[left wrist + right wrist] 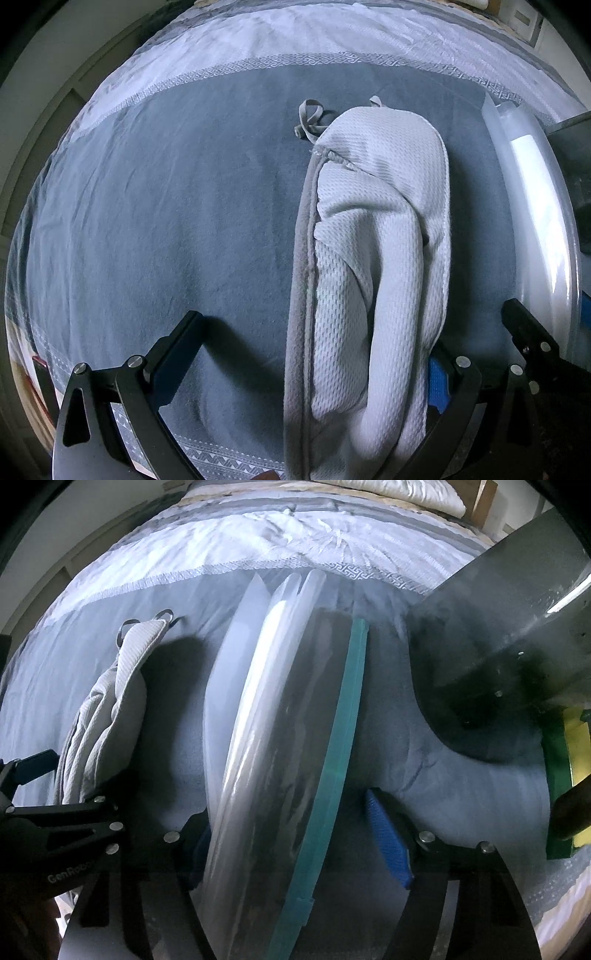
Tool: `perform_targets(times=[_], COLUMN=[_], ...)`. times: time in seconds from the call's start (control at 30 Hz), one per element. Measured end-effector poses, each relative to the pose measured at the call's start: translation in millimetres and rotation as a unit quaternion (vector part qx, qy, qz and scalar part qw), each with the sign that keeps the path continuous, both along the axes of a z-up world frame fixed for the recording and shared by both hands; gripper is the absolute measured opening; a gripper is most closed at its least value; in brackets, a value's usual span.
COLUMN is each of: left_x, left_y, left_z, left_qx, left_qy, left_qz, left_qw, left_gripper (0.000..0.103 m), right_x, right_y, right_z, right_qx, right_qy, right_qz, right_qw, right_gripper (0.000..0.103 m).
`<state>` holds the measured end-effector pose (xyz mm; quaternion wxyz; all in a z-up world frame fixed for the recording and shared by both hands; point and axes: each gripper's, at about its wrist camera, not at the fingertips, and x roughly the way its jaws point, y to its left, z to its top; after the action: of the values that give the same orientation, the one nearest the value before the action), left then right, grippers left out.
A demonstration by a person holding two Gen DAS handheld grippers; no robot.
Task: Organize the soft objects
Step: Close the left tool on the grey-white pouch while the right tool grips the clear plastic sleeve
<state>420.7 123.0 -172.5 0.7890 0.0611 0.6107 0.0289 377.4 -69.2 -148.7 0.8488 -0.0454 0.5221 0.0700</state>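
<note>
Key relation: white waffle-knit cloth (369, 221) lying lengthwise on the bed (147, 203), long axis straight away from the left tool (314, 332). Near end sits between its fingers, hard against the right-hand finger and well apart from the other. Grey-trimmed edge faces left, loop ties at the far end. Left tool released, spread wide, nothing pinched.

Just beside the cloth, on the right: clear zip bag (266, 720) with teal zip strip (343, 720), parallel to the cloth, running away between the fingers of the right tool (284, 812). Right tool released: blue pad on the zip side stands clear of the strip, other pad hidden behind the plastic.

Nearer hand for the cloth: left. For the bag: right.

Bag contents: cannot tell. Looks flat; something pale in the far part.

Likely next: pinch the bag mouth, then feed the cloth in end-first.

Risk: slack plastic slipping out of a loose pinch.
</note>
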Motion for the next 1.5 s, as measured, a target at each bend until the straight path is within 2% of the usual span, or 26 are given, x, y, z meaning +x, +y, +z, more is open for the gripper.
perform_targets(times=[0.1, 0.33, 0.73, 0.87, 0.93, 1.03, 1.2, 1.33, 1.5], left_x=[-1, -3, -7, -8, -10, -13, -14, -16, -20], left_y=[-2, -6, -8, -13, -18, -22, -27, -33, -43], left_z=[0, 2, 2, 5, 7, 9, 11, 14, 18], left_qx=[-0.002, 0.0, 0.0, -0.004, -0.003, -0.005, -0.006, -0.01, -0.008], left_qy=[-0.001, -0.004, -0.007, -0.009, -0.01, -0.011, -0.014, -0.015, -0.021], left_qz=[-0.004, -0.009, -0.011, -0.018, -0.025, -0.032, -0.038, -0.041, -0.047], left_qw=[1.0, 1.0, 0.9999, 0.9998, 0.9996, 0.9994, 0.9991, 0.999, 0.9986], left_gripper=[0.095, 0.09, 0.088, 0.076, 0.07, 0.062, 0.057, 0.046, 0.035], right_x=[1, -5, -11, -13, -15, -16, -18, -18, -18], right_y=[0, 4, 3, 3, 4, 4, 4, 2, 1], right_z=[-1, 4, 6, 8, 9, 11, 12, 14, 14], right_qx=[-0.004, -0.006, -0.008, -0.004, -0.005, -0.005, -0.001, 0.001, 0.001], right_qy=[-0.004, -0.011, -0.017, -0.018, -0.021, -0.021, -0.022, -0.023, -0.026], right_qz=[0.002, 0.01, 0.017, 0.022, 0.024, 0.029, 0.031, 0.034, 0.036], right_qw=[1.0, 1.0, 1.0, 1.0, 0.999, 0.999, 0.999, 0.999, 0.999], right_gripper=[0.072, 0.054, 0.05, 0.043, 0.035, 0.028, 0.02, 0.012, 0.008])
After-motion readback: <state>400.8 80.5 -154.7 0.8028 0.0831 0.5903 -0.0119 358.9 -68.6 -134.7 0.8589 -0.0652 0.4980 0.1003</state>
